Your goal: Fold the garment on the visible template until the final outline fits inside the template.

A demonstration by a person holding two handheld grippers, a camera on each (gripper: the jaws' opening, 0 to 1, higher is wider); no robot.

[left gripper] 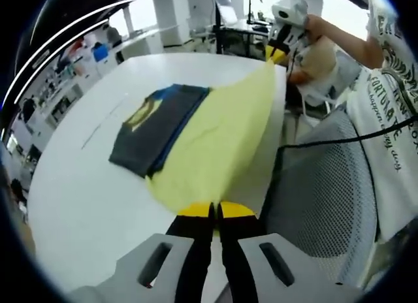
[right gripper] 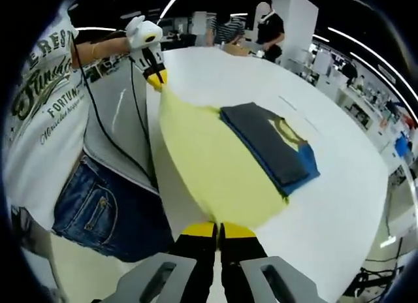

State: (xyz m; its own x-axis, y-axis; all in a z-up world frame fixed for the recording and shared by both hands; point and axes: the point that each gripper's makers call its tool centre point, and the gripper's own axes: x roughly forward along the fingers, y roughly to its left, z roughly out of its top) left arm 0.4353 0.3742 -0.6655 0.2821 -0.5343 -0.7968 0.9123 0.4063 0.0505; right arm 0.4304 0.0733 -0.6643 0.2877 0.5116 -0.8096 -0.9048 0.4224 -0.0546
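A pale yellow garment (left gripper: 219,136) is stretched taut along the near edge of the white table (left gripper: 85,205). My left gripper (left gripper: 215,210) is shut on one end of it. My right gripper (left gripper: 277,53), held in a hand at the far end, is shut on the other end. In the right gripper view the same cloth (right gripper: 209,166) runs from my right gripper (right gripper: 217,230) up to my left gripper (right gripper: 155,78). A folded dark grey and blue garment (left gripper: 157,130) (right gripper: 271,146) with a yellow print lies flat on the table, its edge meeting the yellow cloth.
A grey mesh chair (left gripper: 326,179) stands close to the table edge beside the person (right gripper: 46,107), who wears a white printed shirt and denim shorts. A thin line (left gripper: 98,130) is marked on the tabletop beyond the folded garment. Other people (right gripper: 268,25) stand at the table's far end.
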